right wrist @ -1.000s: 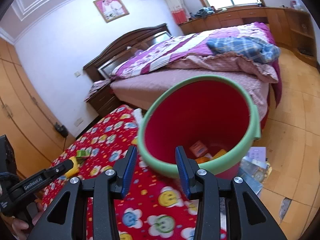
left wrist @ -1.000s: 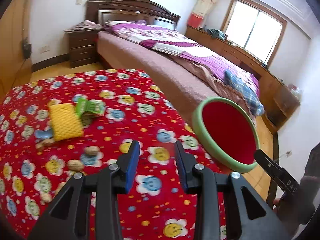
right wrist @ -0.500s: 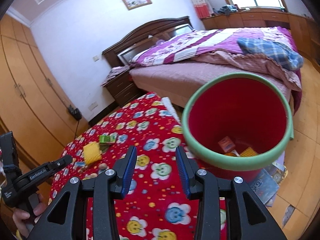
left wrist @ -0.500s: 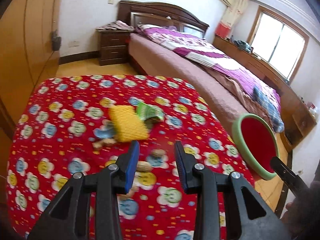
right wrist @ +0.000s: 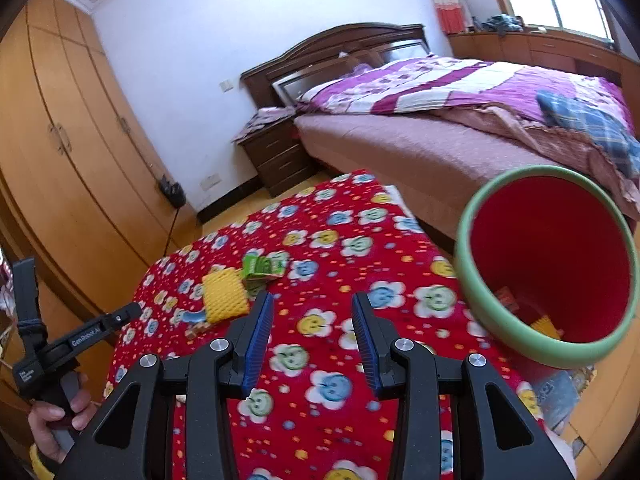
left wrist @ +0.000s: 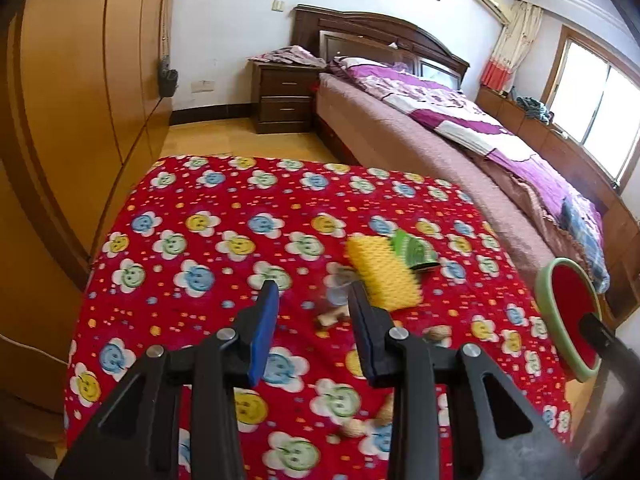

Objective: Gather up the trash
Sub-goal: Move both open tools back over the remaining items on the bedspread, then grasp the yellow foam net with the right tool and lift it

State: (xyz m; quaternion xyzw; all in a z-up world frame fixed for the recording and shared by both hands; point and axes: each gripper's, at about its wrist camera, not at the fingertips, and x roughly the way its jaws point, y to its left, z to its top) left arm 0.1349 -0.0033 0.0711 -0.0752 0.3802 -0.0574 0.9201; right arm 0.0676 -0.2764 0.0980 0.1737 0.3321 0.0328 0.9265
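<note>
A yellow foam net [left wrist: 383, 276] lies on the red flowered tablecloth [left wrist: 208, 216], with a green wrapper [left wrist: 412, 250] behind it and small scraps and nut shells [left wrist: 438, 334] around it. My left gripper [left wrist: 314, 332] is open and empty, just short of the scraps. My right gripper [right wrist: 312, 340] is open and empty above the cloth [right wrist: 332, 384]; the foam net [right wrist: 224, 294] and wrapper [right wrist: 262, 268] lie beyond it to the left. The red bin with a green rim [right wrist: 500, 324] stands at the table's right edge and holds some trash.
A bed [left wrist: 460, 152] with a purple quilt runs along the right, a nightstand [left wrist: 286, 98] beside it. Orange wardrobes [left wrist: 80, 92] line the left wall. Papers [right wrist: 560, 388] lie on the floor under the bin. The left gripper's handle [right wrist: 52, 344] shows at far left.
Both grippers have swung left, away from the bin and toward the trash on the cloth. The bin has slid to the right edge of both views. Both stay open.
</note>
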